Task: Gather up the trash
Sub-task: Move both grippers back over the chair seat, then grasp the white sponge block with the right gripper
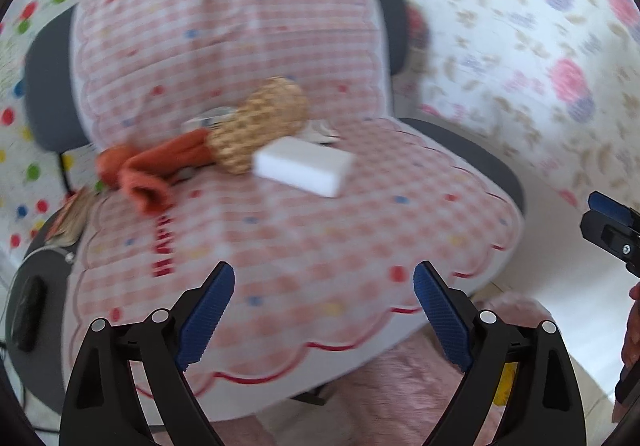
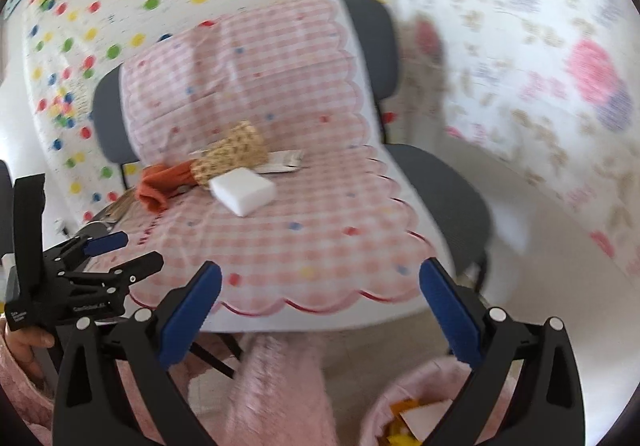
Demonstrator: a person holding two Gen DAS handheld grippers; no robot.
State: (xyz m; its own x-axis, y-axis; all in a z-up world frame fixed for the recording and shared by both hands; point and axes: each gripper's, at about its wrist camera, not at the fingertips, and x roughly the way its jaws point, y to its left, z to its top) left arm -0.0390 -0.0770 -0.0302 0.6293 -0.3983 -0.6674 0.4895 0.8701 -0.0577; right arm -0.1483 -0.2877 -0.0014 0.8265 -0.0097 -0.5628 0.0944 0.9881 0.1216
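**Both grippers wide apart above the chair**

Blue-padded fingers of the left gripper (image 1: 324,310) stand spread with nothing between them; the right gripper (image 2: 320,310) is likewise released and empty. Below the right one, a pink bin (image 2: 400,406) holds yellow and white scraps (image 2: 416,420). Beyond lies a grey chair (image 2: 444,181) under a pink checked cover (image 1: 320,238). On the seat, near the backrest, sit a white block (image 1: 304,165), a woven cone (image 1: 260,125), an orange cloth (image 1: 148,165) and a flat wrapper (image 2: 282,161) behind the cone.
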